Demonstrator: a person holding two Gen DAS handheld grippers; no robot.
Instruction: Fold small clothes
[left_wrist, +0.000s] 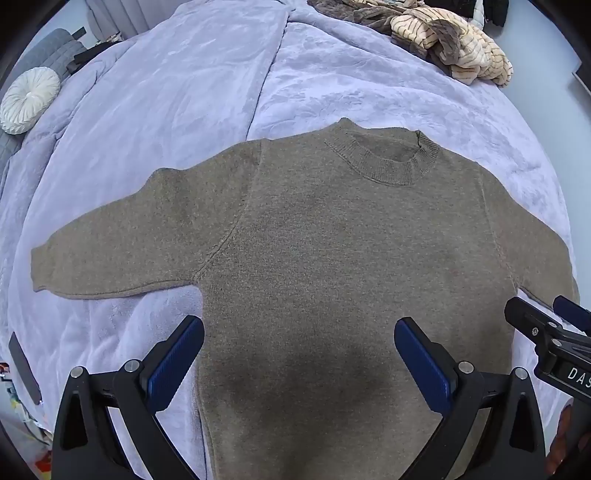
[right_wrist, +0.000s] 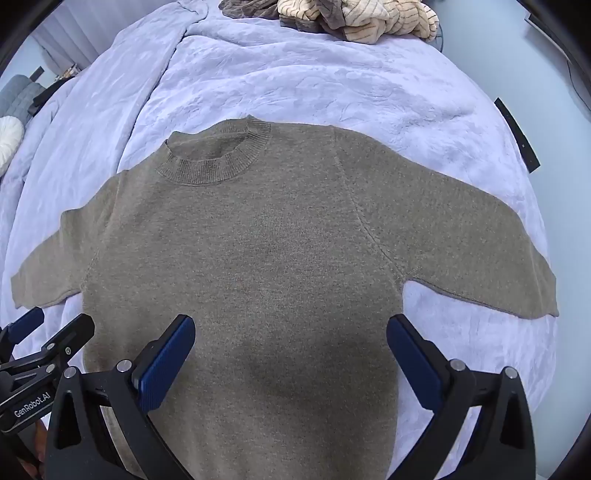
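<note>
Across the middle of both frames: sweater (left_wrist: 314, 251), brown knit, spread flat and face up on the blanket (left_wrist: 177, 110), collar (left_wrist: 384, 158) toward the top, both sleeves out to the sides. No fold made yet.

At lower centre of the left wrist view: left gripper (left_wrist: 299, 354), jaws spread wide, holding nothing, hovering over the lower body of the sweater. At lower centre of the right wrist view: right gripper (right_wrist: 290, 354), likewise spread and empty above the hem area. Contact with the knit cannot be confirmed from either view.

Along the top edge: striped clothes (left_wrist: 450, 44) in a heap, well apart from the sweater. At upper left: round cushion (left_wrist: 27, 99).

Probable faults from this state:
- Pinching both sweater and blanket together, caused by a plush, yielding surface under thin knit.
- Uneven fold line, caused by gripping the two sides at unequal height.
- Sleeve dragging or bunching, caused by lifting the body before tucking the sleeves.
- Collision between grippers, caused by close spacing at the frame edges.
</note>
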